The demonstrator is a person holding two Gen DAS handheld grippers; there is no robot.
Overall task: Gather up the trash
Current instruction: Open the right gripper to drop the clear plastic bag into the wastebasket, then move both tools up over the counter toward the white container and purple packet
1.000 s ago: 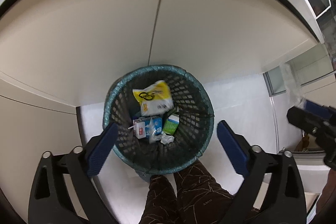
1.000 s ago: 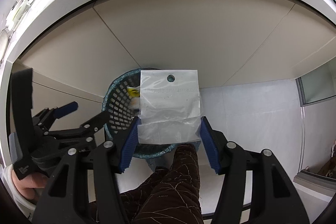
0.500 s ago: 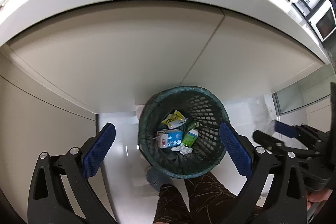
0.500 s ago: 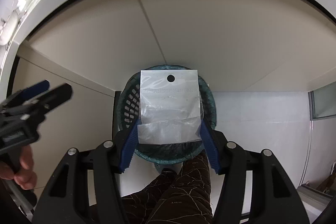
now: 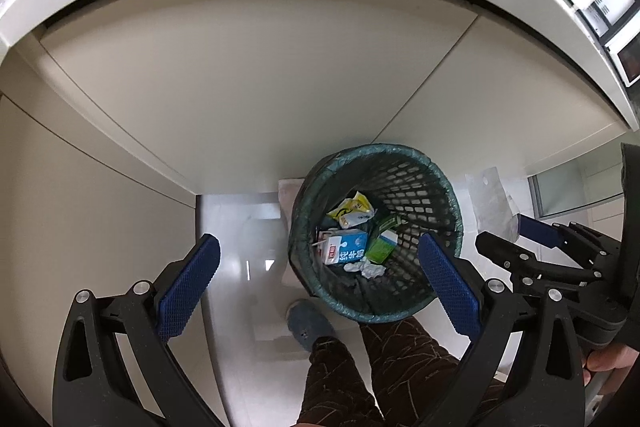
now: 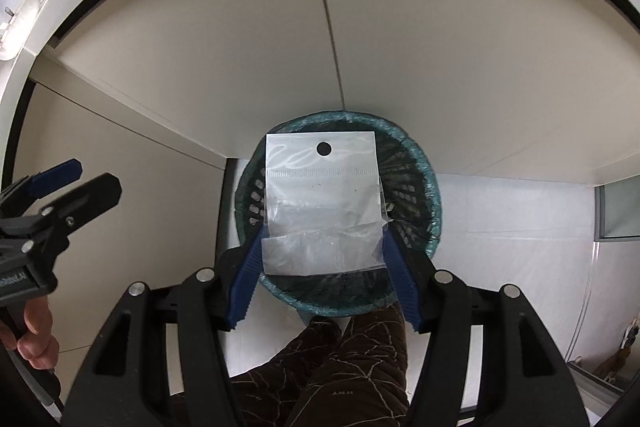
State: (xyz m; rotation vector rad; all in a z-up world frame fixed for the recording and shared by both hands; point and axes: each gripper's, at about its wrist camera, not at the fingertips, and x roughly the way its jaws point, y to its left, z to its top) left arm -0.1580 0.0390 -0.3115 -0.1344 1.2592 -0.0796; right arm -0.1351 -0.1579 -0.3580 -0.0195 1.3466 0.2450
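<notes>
hovering over the round dark-green mesh wastebasket (image 6: pixel 424 183), the right gripper (image 6: pixel 323 251) pinches a clear flat plastic bag with a punched hole (image 6: pixel 322 203) by its edges, and its jaws are just beginning to open. the bag hangs above the basket's mouth, so the person does well to finish the release while centred. the left gripper (image 5: pixel 316 283) stands aside, jaws spread and empty. cartons and wrappers (image 5: pixel 348 247) already lie inside.

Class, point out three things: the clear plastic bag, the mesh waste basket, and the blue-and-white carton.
clear plastic bag (image 6: pixel 322 219), right wrist view, its middle panel.
mesh waste basket (image 5: pixel 416 187), left wrist view, inner far wall.
blue-and-white carton (image 5: pixel 347 246), left wrist view, its printed face.
</notes>
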